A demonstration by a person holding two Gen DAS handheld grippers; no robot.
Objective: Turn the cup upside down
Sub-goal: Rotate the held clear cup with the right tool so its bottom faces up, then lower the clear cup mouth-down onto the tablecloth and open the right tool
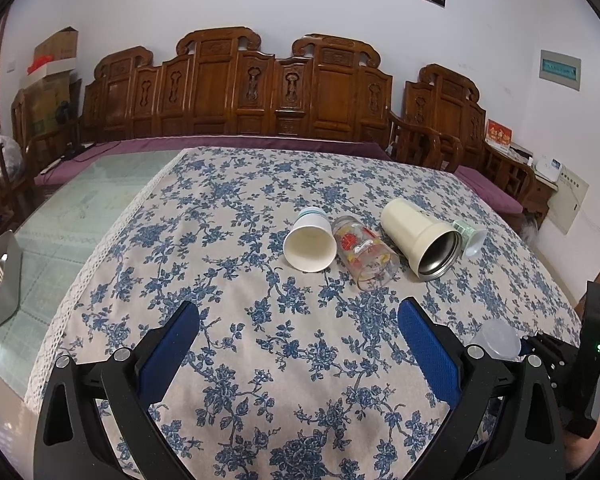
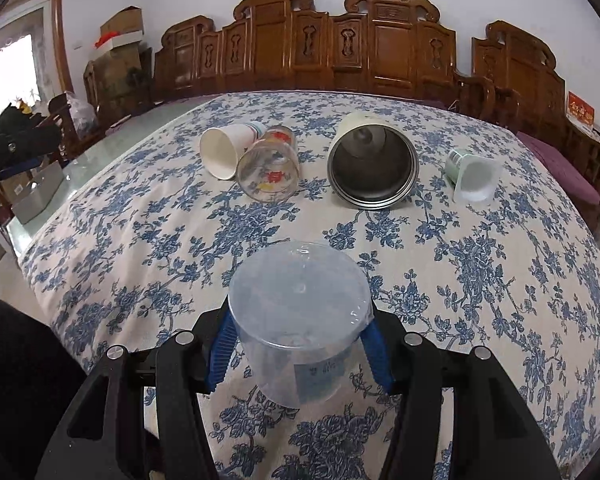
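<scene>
My right gripper (image 2: 300, 344) is shut on a clear plastic cup (image 2: 298, 320), held above the cloth with its closed base facing away from the camera; it also shows in the left wrist view (image 1: 496, 338). My left gripper (image 1: 298, 332) is open and empty above the floral tablecloth (image 1: 260, 320). Further back, lying on their sides: a white paper cup (image 1: 310, 242), a printed glass (image 1: 366, 254), a cream steel-lined mug (image 1: 422, 238) and a small green-and-white cup (image 1: 470, 238).
The row of cups also shows in the right wrist view: paper cup (image 2: 224, 150), glass (image 2: 270, 170), mug (image 2: 372, 164), small cup (image 2: 474, 176). A grey utensil holder (image 1: 0, 280) stands left on the glass tabletop. Carved wooden benches (image 1: 240, 88) line the wall.
</scene>
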